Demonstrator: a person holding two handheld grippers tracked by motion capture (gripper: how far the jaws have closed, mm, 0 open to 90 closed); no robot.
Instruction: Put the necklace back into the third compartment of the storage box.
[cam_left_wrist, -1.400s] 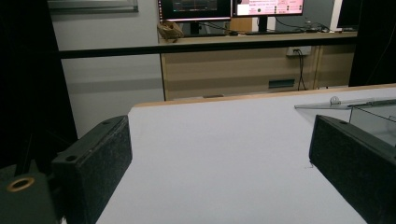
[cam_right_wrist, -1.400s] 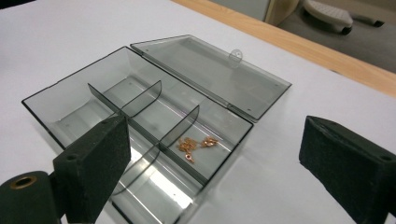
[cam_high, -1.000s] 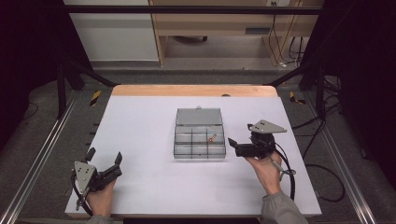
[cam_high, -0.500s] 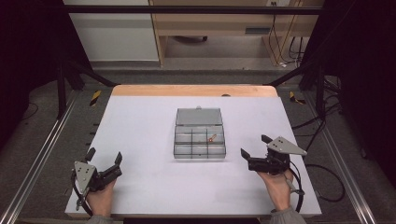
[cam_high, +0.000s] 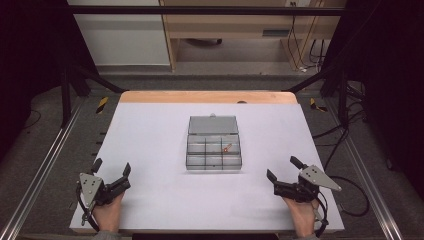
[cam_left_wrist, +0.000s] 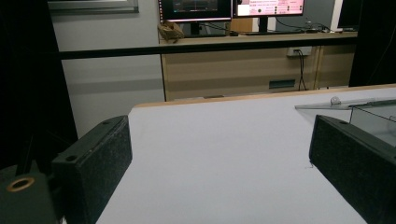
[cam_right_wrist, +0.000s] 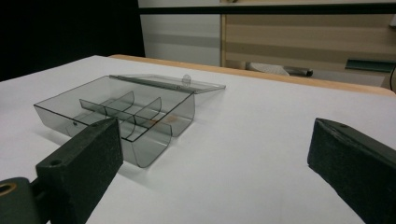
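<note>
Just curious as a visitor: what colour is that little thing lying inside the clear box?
Orange-brown; the small item shows best in the high view.

The left gripper (cam_high: 111, 169) sits low at the near left, held in the person's left hand (cam_high: 107, 215), its two black fingers (cam_left_wrist: 95, 161) spread wide with nothing between them. The right gripper (cam_high: 285, 169) sits low at the near right in the right hand (cam_high: 302, 220), pointing left and away; its fingers (cam_right_wrist: 81, 165) have just been opening and stand wide apart, nothing between them.
</note>
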